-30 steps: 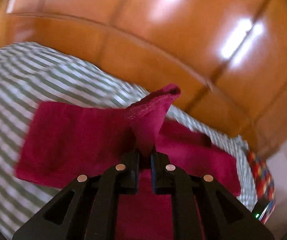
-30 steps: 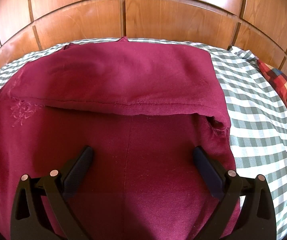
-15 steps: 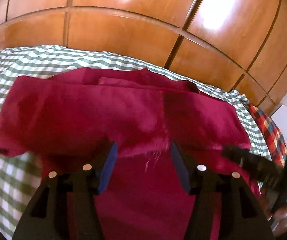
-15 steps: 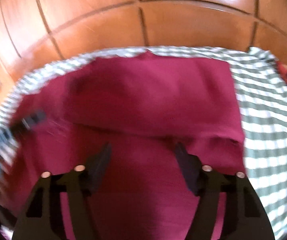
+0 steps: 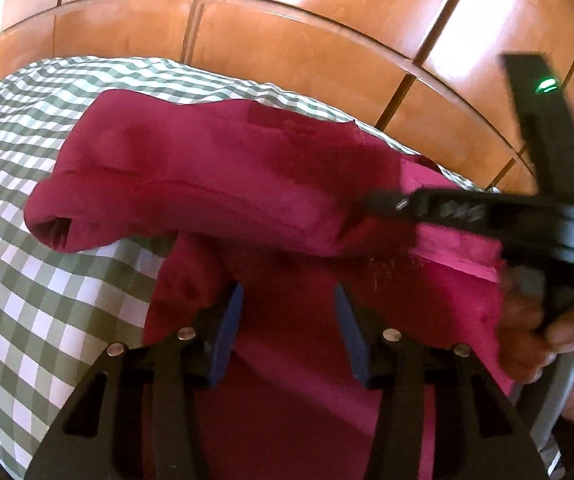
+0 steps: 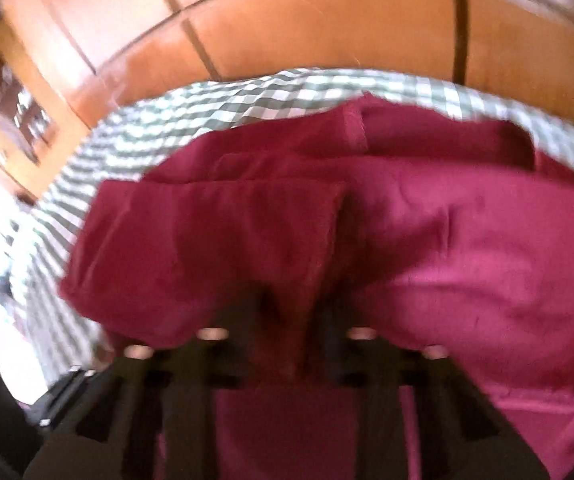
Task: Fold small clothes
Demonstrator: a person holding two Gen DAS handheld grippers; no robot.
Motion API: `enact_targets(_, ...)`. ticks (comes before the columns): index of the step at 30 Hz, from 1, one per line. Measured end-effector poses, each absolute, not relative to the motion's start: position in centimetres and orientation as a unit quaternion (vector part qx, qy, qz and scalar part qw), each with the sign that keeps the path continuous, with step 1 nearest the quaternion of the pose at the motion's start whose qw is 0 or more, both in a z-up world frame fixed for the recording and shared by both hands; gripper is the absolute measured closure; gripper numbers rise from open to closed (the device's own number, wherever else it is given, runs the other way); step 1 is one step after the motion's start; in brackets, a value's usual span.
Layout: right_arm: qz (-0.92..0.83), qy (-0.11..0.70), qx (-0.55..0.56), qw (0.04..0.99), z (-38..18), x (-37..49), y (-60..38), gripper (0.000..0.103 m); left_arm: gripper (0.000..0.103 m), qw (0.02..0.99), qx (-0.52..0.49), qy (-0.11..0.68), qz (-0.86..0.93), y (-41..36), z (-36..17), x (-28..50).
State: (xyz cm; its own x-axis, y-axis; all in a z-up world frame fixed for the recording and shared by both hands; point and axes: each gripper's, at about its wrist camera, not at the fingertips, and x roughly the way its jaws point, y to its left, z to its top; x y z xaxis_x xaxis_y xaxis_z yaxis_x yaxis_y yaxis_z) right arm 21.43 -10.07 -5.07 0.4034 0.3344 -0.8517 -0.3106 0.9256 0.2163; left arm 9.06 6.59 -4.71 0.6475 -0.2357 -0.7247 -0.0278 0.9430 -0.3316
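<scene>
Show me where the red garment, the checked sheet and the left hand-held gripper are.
red garment [image 5: 215, 176], left wrist view, folded upper layer.
checked sheet [image 5: 39, 288], left wrist view, bare part.
left hand-held gripper [image 5: 289, 320], left wrist view, between its fingertips.

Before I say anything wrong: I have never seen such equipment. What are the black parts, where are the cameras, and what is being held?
No robot here: a person holds hand-held tongs in each hand, and each carries a fisheye camera looking along its fingers. In the left view, the left tongs stand open above a maroon garment lying on a green checked bedsheet before a wooden headboard. The right tongs enter from the side. The blurred right view shows them pinched shut on a fold of the garment.
</scene>
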Motion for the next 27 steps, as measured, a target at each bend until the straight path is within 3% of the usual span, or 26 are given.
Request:
enact_targets(7,0.165,0.410,0.031,0.897,2.9,19.7,-14.5,0.099,0.057,0.892,-0.192,0.406,-0.042,7.6,-4.0,10.0)
enact_targets(11,0.118,0.392,0.056,0.911,4.5,19.5,-19.9,0.099,0.057,0.890,-0.197,0.410,-0.032,8.0,-4.4,10.3)
enact_targets(18,0.008,0.435,0.107,0.894,0.6,20.1,-29.8,0.099,0.060,0.885,-0.187,0.425,-0.018,8.4,-5.2,10.8)
enact_targets(22,-0.011,0.466,0.131,0.875,-2.4,19.6,-32.8,0.099,0.067,0.882,-0.182,0.435,-0.001,8.4,-5.3,11.0)
enact_targets(27,-0.014,0.475,0.141,0.869,-3.7,19.1,-33.1,0.099,0.064,0.882,-0.168,0.440,-0.015,8.4,-4.3,10.0)
